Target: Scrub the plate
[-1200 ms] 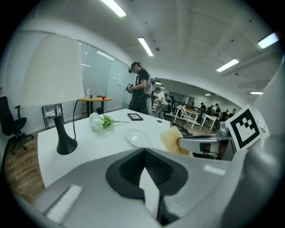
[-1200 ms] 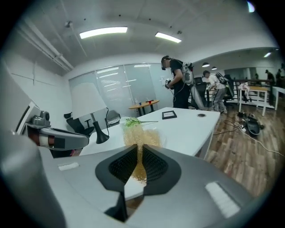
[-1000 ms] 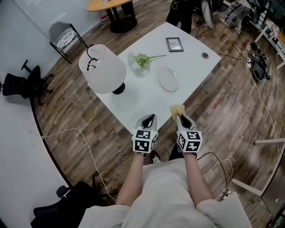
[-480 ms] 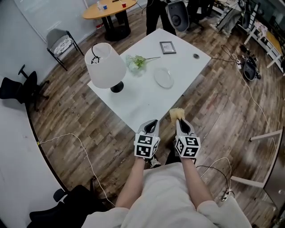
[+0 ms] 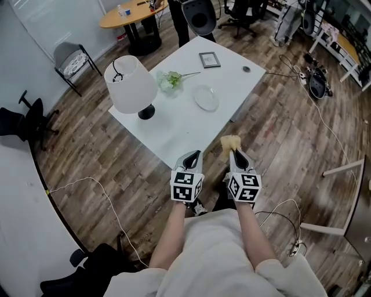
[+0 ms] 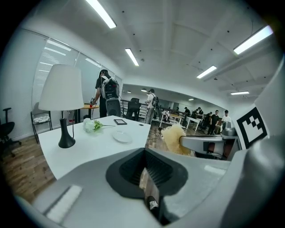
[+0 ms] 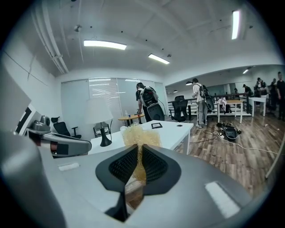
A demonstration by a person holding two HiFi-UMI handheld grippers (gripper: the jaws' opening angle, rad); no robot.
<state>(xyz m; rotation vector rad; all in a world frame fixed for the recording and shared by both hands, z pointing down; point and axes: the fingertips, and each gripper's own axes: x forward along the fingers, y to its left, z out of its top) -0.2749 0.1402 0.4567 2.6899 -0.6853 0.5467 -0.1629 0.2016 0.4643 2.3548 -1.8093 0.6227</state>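
A clear glass plate (image 5: pixel 206 97) lies on the white table (image 5: pixel 174 130), well ahead of both grippers. It shows small in the left gripper view as plate (image 6: pixel 121 136). My right gripper (image 5: pixel 233 152) is shut on a pale yellow scrubber (image 5: pixel 230 142), held over the floor just off the table's near corner. The scrubber (image 7: pixel 140 135) sticks up from between the right gripper's jaws (image 7: pixel 139 150). My left gripper (image 5: pixel 193 156) hangs beside it at the table's near edge, shut with nothing in it (image 6: pixel 145 165).
On the table stand a white lamp (image 5: pixel 129 84), a flower bunch (image 5: pixel 171 79), a picture frame (image 5: pixel 209 60) and a small round disc (image 5: pixel 246 69). A person with a backpack (image 5: pixel 194 14) stands behind the table. Cables (image 5: pixel 324 125) run over the wooden floor at right.
The table now sits a little farther off and more to the left in the head view. Both grippers keep their pose side by side, the scrubber still held.
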